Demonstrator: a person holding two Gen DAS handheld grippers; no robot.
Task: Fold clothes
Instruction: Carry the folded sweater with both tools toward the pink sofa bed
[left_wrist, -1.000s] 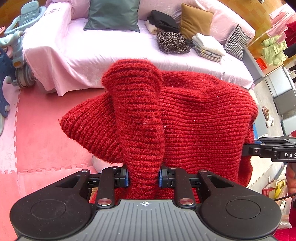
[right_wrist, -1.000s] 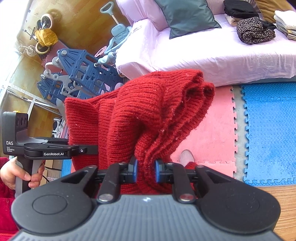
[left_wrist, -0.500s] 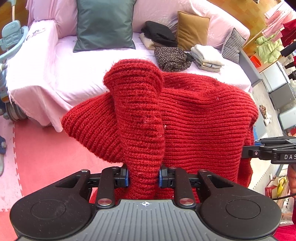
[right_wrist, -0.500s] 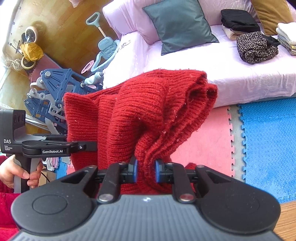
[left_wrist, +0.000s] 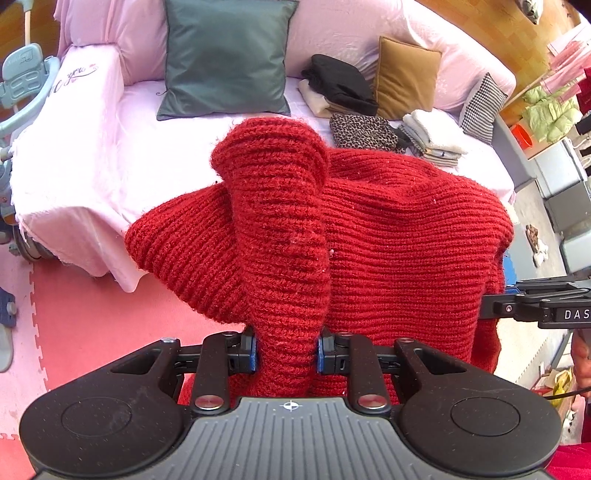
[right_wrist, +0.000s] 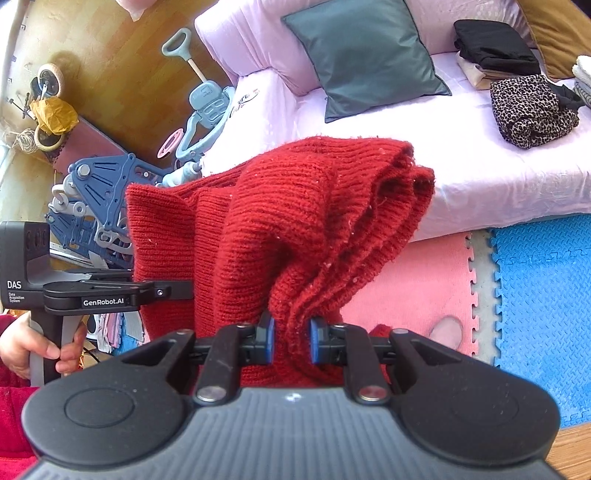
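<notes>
Red knit sweater (left_wrist: 388, 236) is pinched in a thick bunch by the left gripper (left_wrist: 287, 349) and right gripper (right_wrist: 289, 339), held aloft; the pink sofa (left_wrist: 122, 155) is now nearer, so laying down seems imminent.

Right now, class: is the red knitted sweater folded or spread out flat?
Folded: the red knitted sweater hangs bunched in stacked layers, clamped by the right tool and left tool, above the floor.

Pink sofa (left_wrist: 110, 155), green cushion (left_wrist: 225, 59), foam mats (right_wrist: 546, 295), blue ride-on toy (right_wrist: 203, 107)
</notes>
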